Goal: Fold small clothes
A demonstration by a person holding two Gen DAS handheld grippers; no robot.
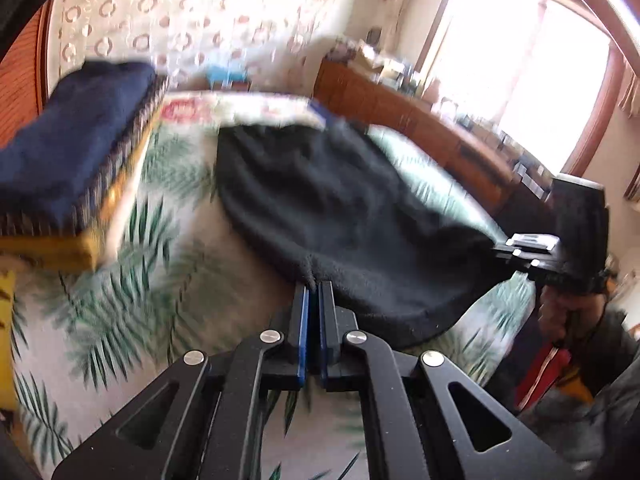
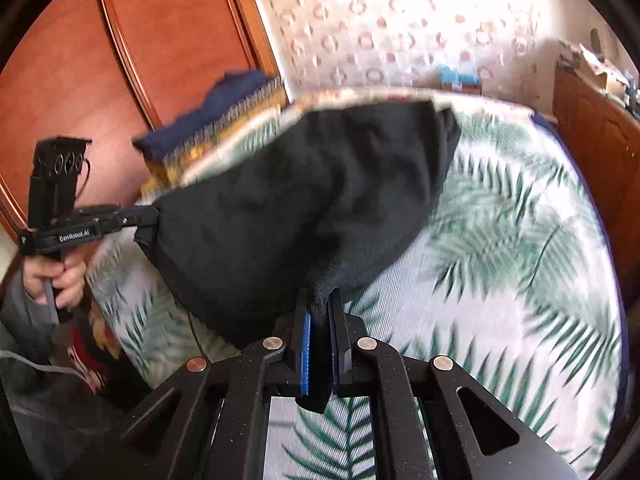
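Down at the bottom middle of the left view, the left gripper (image 1: pixel 313 285) was squeezed tight on the near edge of the black cloth (image 1: pixel 340 208). At the bottom middle of the right view, the right gripper (image 2: pixel 321 300) was pinching another bit of that edge, and a little cloth hung down between its fingers (image 2: pixel 305 344). The cloth spread out from both grippers, lifted at the near side, over the bed (image 2: pixel 500 240) with green leaves on it. A hand (image 2: pixel 60 276) showed at the left of the right view. Farther back, at the upper left of the left view, sat a stack (image 1: pixel 76 152) of folded things, dark blue on top.
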